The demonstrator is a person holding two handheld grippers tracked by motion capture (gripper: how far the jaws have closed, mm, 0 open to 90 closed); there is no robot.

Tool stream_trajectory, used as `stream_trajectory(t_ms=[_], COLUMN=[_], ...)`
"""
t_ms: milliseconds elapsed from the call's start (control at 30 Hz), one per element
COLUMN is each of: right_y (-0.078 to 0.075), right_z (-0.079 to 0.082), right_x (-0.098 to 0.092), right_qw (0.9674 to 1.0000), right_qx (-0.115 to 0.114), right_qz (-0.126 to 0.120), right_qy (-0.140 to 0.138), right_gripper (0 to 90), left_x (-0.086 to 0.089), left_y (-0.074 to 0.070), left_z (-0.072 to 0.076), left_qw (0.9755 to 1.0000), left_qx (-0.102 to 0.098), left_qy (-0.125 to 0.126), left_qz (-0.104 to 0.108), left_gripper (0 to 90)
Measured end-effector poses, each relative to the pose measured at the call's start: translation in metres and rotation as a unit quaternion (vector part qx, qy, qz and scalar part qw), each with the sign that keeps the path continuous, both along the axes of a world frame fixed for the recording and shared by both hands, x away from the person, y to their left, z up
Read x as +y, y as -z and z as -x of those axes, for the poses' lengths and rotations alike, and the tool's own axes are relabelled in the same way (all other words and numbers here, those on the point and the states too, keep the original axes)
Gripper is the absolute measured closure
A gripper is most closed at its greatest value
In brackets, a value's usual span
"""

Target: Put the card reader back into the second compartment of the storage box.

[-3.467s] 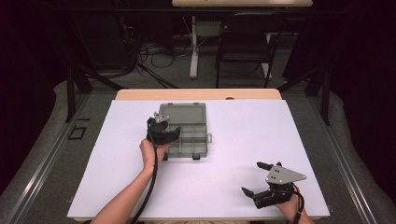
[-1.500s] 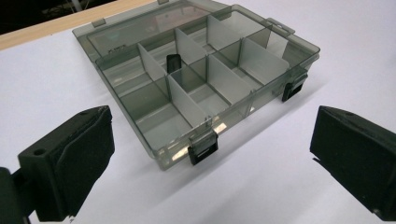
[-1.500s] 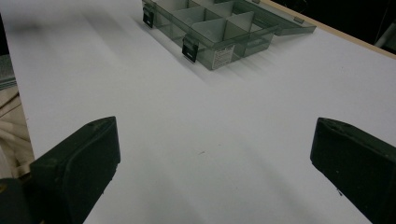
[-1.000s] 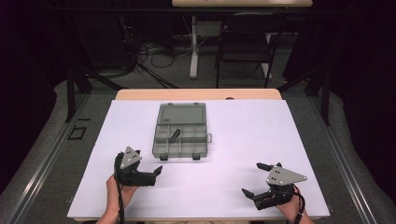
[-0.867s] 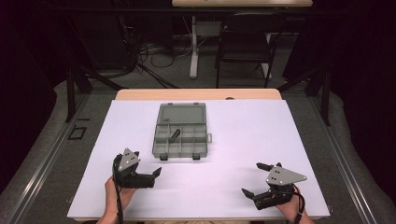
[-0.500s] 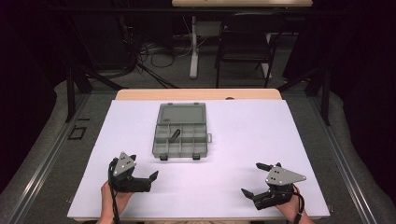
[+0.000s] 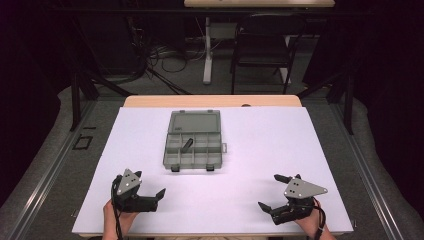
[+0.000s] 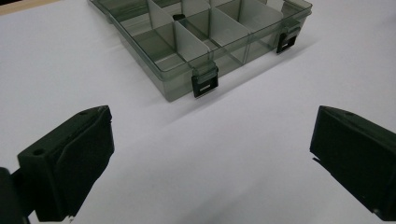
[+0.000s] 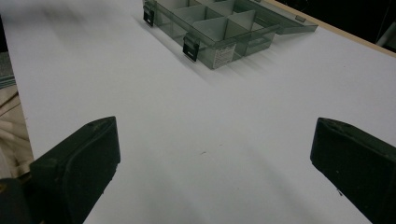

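We see the open organizer box (image 7: 194, 146) mid-tabletop (image 7: 280, 145), long axis running away from us, lid at the far end, latches facing us, with left claw (image 7: 151, 191) and right claw (image 7: 270, 192) near of it, both released, holding nothing.

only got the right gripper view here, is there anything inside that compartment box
Observer: Yes. The high view shows one small dark piece lying slantwise in a middle compartment of the organizer box.
Operator: is the lid fully open
Observer: Yes, the lid lies flat on the table's far side, hinged back from the tray.
Operator: where's the left gripper
Observer: The left gripper sits near the table's front edge, short of the box, fingers apart and holding nothing.
Operator: and the latches
Observer: The left gripper view shows both black latches hanging undone on the box's near wall.
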State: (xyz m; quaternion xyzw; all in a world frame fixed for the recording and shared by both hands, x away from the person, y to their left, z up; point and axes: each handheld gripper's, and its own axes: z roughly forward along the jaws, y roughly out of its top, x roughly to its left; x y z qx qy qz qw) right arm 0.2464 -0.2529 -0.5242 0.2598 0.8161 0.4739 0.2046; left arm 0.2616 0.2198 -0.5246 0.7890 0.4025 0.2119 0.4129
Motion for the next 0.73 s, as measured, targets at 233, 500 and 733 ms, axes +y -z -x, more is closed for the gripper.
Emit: stream_trajectory(t_ms=[233, 500, 733], right_y=[0.0, -0.0001, 0.0004], right_z=[0.0, 0.0004, 0.0003], right_x=[0.0, 0.0, -0.0002], right_qw=[1.0, 1.0, 1.0], right_qx=[0.0, -0.001, 0.003], right_qz=[0.001, 0.002, 0.001], right_qy=[0.0, 0.0, -0.001], right_gripper=[1.0, 1.0, 1.1], left_x=[0.0016, 0.0034, 0.0036], left_y=[0.001, 0.0023, 0.0026], left_z=[0.0062, 0.0101, 0.0077], left_qw=[1.0, 1.0, 1.0], left_qx=[0.001, 0.005, 0.007], left_qy=[0.002, 0.003, 0.005], left_qz=[-0.006, -0.005, 0.001], left_gripper=[0.0, 0.0, 0.0])
